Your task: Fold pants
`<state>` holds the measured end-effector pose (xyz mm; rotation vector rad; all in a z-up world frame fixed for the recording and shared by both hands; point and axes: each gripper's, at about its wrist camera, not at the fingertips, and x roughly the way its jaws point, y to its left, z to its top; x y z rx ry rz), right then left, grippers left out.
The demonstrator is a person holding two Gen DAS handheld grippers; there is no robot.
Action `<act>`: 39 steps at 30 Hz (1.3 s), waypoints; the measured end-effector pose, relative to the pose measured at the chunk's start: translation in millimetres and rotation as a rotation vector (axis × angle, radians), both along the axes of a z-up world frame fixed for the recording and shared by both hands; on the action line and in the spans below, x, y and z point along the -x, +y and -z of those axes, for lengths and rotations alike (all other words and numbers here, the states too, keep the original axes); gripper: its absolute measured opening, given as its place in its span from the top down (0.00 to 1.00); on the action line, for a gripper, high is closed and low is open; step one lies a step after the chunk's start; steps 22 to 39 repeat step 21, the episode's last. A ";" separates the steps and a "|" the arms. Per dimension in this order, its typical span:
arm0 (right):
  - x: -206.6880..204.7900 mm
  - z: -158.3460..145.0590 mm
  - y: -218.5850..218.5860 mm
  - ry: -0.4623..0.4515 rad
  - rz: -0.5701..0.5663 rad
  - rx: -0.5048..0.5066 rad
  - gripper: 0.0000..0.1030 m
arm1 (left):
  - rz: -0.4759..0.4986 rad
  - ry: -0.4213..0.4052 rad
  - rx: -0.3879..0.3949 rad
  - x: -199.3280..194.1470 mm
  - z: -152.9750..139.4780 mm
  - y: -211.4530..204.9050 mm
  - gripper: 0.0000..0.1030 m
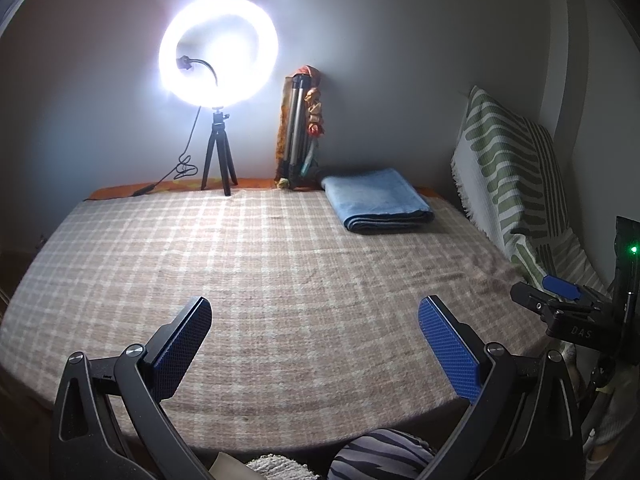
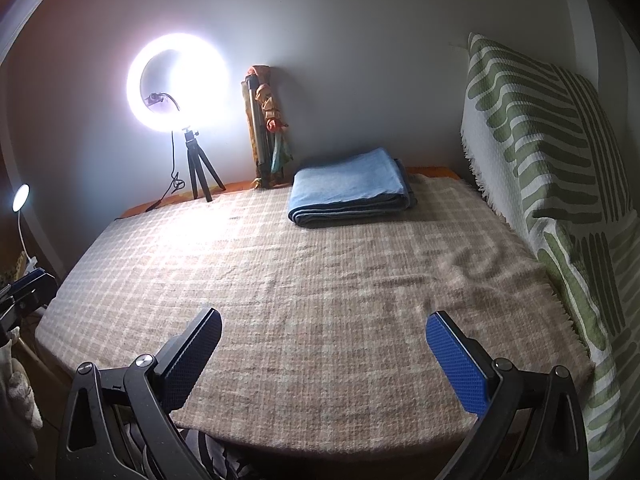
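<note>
A folded light-blue garment (image 1: 378,200) lies flat at the far side of the plaid-covered bed (image 1: 260,272), near the wall; it also shows in the right wrist view (image 2: 350,188). My left gripper (image 1: 314,310) is open and empty, hovering over the bed's near edge. My right gripper (image 2: 324,322) is open and empty, also over the near edge. The right gripper shows at the right edge of the left wrist view (image 1: 560,304). The left gripper shows at the left edge of the right wrist view (image 2: 24,292).
A lit ring light on a small tripod (image 1: 218,72) stands at the far left by the wall. A folded tripod wrapped in cloth (image 1: 300,128) leans against the wall. A green-and-white patterned throw (image 2: 548,168) covers something along the right side. Striped fabric (image 1: 380,456) lies below the near edge.
</note>
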<state>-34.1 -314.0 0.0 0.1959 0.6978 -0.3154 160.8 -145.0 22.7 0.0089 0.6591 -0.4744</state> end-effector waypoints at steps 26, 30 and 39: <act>-2.0 7.2 2.4 0.013 0.001 -0.009 0.00 | 0.000 -0.030 0.010 1.1 2.8 3.7 0.00; -2.0 7.2 2.4 0.013 0.001 -0.009 0.00 | 0.000 -0.030 0.010 1.1 2.8 3.7 0.00; -2.0 7.2 2.4 0.013 0.001 -0.009 0.00 | 0.000 -0.030 0.010 1.1 2.8 3.7 0.00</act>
